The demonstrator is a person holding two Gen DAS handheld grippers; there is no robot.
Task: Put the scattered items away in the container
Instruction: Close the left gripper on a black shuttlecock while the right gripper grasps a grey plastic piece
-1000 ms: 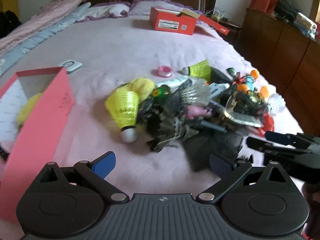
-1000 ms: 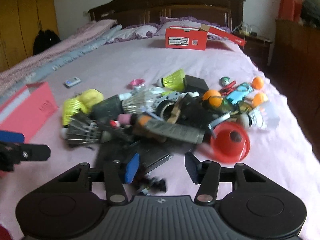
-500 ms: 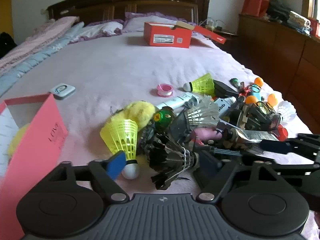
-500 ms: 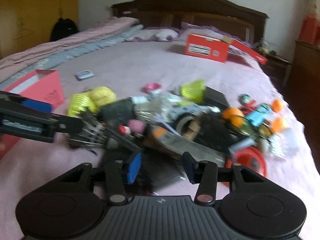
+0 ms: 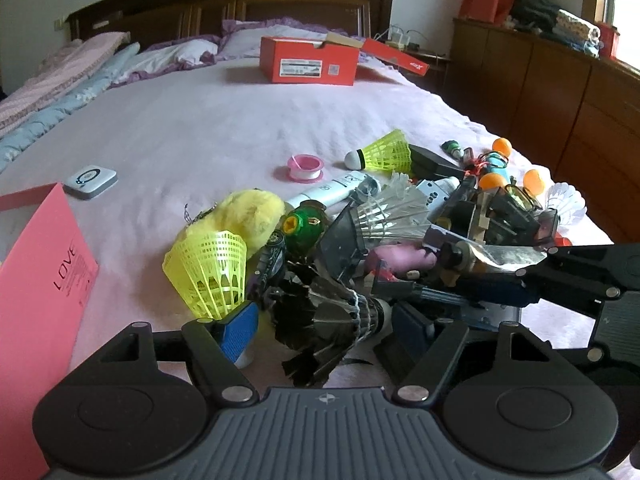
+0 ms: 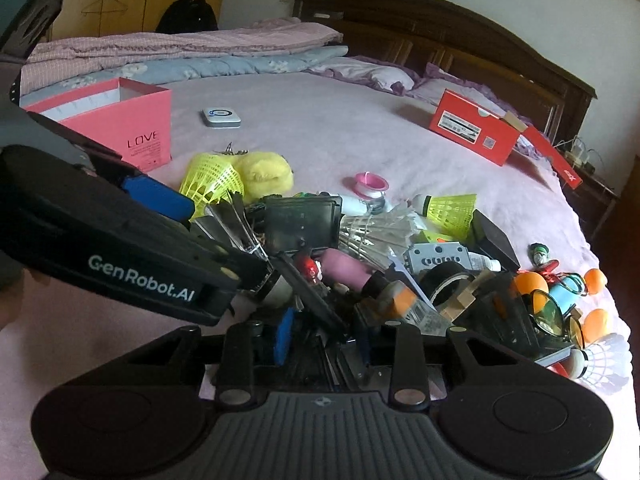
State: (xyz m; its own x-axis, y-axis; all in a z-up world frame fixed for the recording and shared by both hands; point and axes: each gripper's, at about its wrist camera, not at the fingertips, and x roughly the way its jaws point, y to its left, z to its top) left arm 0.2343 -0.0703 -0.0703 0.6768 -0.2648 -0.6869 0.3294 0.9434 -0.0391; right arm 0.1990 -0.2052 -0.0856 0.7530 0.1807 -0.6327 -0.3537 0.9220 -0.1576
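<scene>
most of the task is left: the pile of scattered items [image 5: 400, 240] lies on the bed, the pink box [image 6: 116, 120] at 10 o'clock of it. left hand-held gripper [image 5: 324, 320] is closing around a black shuttlecock [image 5: 332, 316], pads not yet pressing; right hand-held gripper [image 6: 324, 340] is closing over dark clutter, grip unclear

My left claw [image 5: 326, 326] is hemmed in: black shuttlecock [image 5: 332, 316] between its fingers, yellow shuttlecock [image 5: 208, 272] just left, right claw [image 5: 520, 292] crossing just right. Bare bed [image 5: 192, 132] lies beyond the pile.
</scene>
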